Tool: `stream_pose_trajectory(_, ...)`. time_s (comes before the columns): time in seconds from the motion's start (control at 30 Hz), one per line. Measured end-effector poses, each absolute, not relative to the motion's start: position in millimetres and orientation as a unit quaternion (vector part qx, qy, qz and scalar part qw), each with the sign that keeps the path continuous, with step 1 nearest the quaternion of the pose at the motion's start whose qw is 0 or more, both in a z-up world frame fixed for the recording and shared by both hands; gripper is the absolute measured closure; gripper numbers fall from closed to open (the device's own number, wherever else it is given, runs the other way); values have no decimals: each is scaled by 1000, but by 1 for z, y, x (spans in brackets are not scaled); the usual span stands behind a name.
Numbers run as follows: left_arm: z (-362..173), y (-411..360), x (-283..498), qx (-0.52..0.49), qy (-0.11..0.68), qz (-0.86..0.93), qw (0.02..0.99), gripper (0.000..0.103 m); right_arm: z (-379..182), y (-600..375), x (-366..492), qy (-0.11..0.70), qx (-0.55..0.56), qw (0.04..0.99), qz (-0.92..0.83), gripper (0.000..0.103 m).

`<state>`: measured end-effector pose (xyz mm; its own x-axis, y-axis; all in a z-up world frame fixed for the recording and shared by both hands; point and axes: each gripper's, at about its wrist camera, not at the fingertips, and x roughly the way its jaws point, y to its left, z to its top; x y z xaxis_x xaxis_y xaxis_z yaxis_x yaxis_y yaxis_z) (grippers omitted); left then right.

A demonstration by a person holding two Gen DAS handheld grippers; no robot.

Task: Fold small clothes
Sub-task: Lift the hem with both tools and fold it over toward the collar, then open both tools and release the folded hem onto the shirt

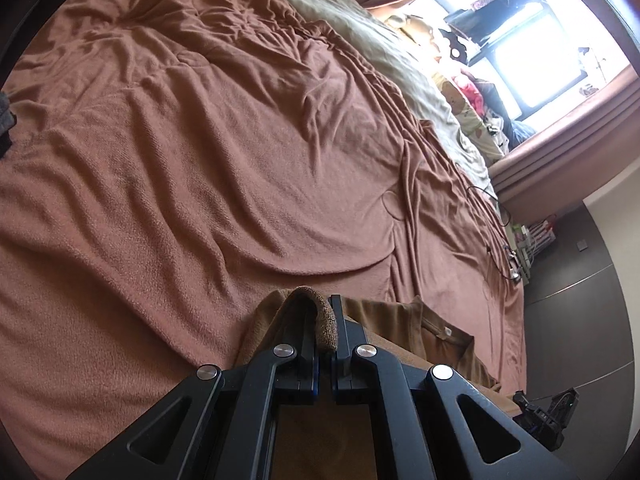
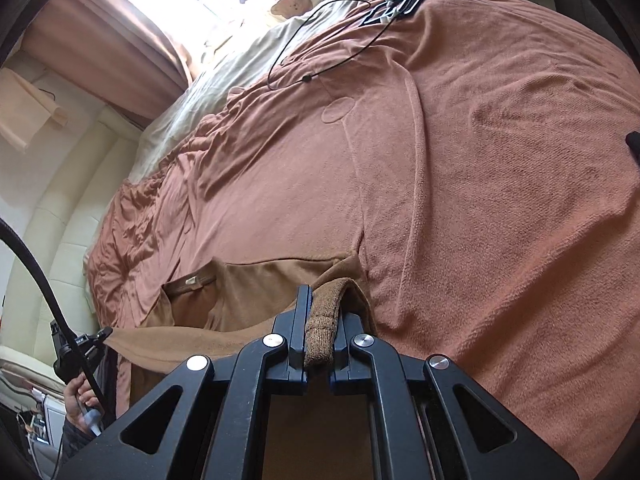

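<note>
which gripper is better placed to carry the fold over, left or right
Neither clearly: each hand-held gripper, left and right, is shut on a ribbed cuff of the brown sweater, which lies on the pink blanket. I would move both together, though the left has more bare blanket ahead.

A wide bed (image 1: pixel 200 160) under a rumpled terracotta blanket (image 2: pixel 480 180) fills both views. Pinkish-brown curtains (image 2: pixel 120 40) frame a glaring window (image 1: pixel 536 52) at upper right of the left view; dark flooring (image 1: pixel 580 280) lies lower right.
</note>
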<state>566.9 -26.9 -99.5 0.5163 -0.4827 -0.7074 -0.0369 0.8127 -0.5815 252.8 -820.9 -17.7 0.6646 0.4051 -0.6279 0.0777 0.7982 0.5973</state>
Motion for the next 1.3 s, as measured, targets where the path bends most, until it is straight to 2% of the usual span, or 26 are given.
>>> stream_pose_trajectory(0.23,-131,-41,594,-240,517,-111,814,99,-26,-812,273,423,287,855,82,96)
stream_pose_trajectory(0.3,-133,-44,596,-226,527,-114,812,90,-23,-811,274,426,278,857,81,84)
stream_pose_trajectory(0.33,-131,-45,597,-215,531,-114,812,86,-21,-811,271,425,274,859,80,65)
stream_pose_trajectory(0.37,-129,-46,597,-207,532,-116,813,77,-16,-811,268,421,270,862,79,41)
stream_pose_trajectory(0.4,-126,-46,595,-200,530,-120,816,65,-13,-811,265,416,262,868,73,33)
stream_pose_trajectory(0.43,-121,-47,594,-191,527,-121,819,58,-9,-811,262,412,252,873,70,30)
stream_pose_trajectory(0.5,-113,-50,591,-162,523,-118,829,30,-6,-809,258,417,233,875,74,30)
stream_pose_trajectory(0.53,-108,-51,588,-141,519,-119,835,27,-4,-807,255,421,221,877,77,30)
stream_pose_trajectory(0.87,-116,-74,559,39,541,-146,828,26,1,-772,232,466,78,878,80,30)
stream_pose_trajectory(1.3,-149,-101,573,138,562,-115,808,24,-15,-744,266,506,-35,861,31,30)
